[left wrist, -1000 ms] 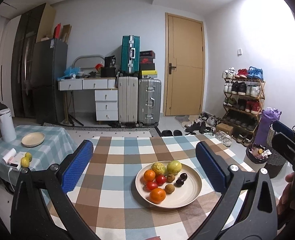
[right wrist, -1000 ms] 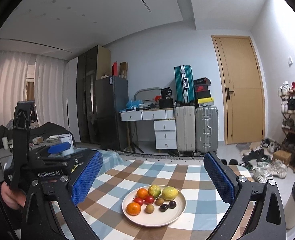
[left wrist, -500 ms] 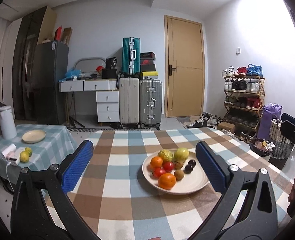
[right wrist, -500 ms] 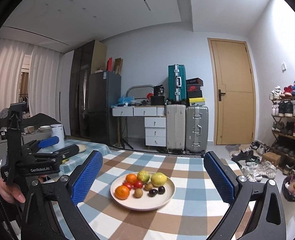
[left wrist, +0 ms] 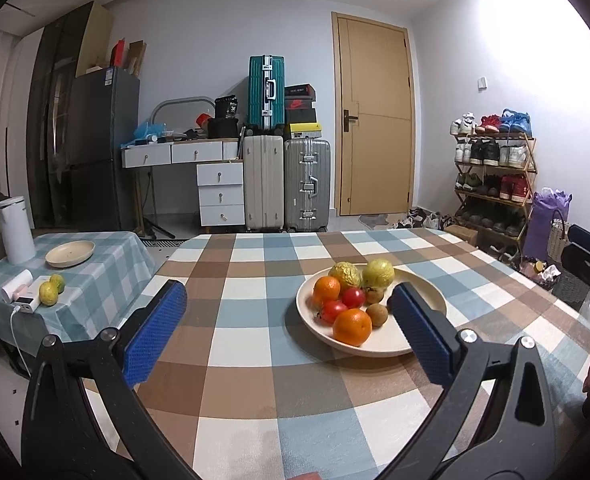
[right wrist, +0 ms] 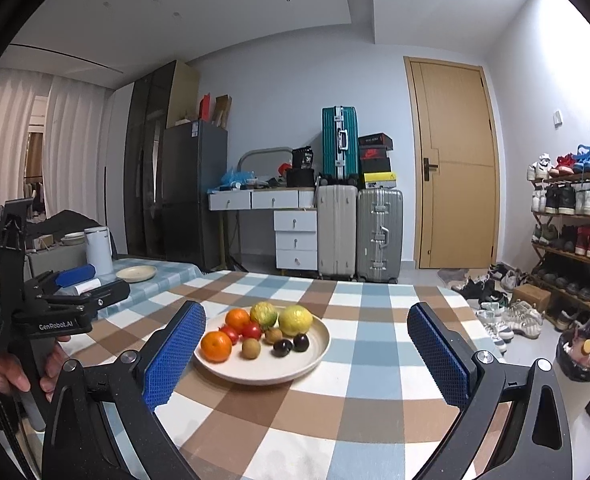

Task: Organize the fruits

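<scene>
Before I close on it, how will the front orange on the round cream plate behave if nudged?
The front orange is round, so it would probably roll. It sits near the round cream plate's low rim and may slip off onto the checked tablecloth. It looks firm enough for the open right gripper, though a red tomato close beside it could be bumped.

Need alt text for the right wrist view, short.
The open right gripper points at a cream plate of fruit on a checked table: two oranges, tomatoes, kiwis, dark plums, yellow-green citrus. The left gripper is hand-held at far left; suitcases and a door stand behind.
</scene>
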{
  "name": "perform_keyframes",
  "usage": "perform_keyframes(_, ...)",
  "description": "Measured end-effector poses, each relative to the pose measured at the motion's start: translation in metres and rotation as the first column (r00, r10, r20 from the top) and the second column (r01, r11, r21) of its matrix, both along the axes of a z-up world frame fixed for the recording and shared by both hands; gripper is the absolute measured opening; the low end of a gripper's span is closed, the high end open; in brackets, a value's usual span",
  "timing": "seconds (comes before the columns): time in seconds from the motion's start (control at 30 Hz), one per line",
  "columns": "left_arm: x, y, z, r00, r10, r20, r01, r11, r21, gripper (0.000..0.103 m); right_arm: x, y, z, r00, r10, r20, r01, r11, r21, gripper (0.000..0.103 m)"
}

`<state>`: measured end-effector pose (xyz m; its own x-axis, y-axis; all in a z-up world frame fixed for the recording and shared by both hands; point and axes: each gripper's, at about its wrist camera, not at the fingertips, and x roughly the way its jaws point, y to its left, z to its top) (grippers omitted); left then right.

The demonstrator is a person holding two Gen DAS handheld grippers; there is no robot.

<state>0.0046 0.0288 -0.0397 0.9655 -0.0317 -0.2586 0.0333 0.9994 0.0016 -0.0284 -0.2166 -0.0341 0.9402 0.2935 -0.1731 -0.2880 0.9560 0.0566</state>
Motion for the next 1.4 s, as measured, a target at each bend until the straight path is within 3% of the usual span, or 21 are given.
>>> perform_keyframes(0.3, 0.02, 0.0, -0.016, 0.998, -0.004, -0.068, 0.004, 1.0, -0.002, 0.102, 0.013, 0.003, -0.014, 0.998, 0.013, -0.063, -0.015, 1.0, -0.02, 0.103)
perform_keyframes(0.47, 0.025, 0.0, -0.021, 0.998, 0.007, -0.068, -0.008, 1.0, -0.007, 0.102, 0.031, 0.01, -0.021, 0.989, 0.001, -0.15, -0.01, 0.998, -0.058, 0.103)
perform_keyframes(1.4, 0.026, -0.002, -0.022, 0.998, 0.007, -0.061, -0.007, 1.0, -0.004, 0.102, 0.03, 0.01, -0.025, 0.99, 0.023, -0.141, -0.031, 0.998, -0.051, 0.103)
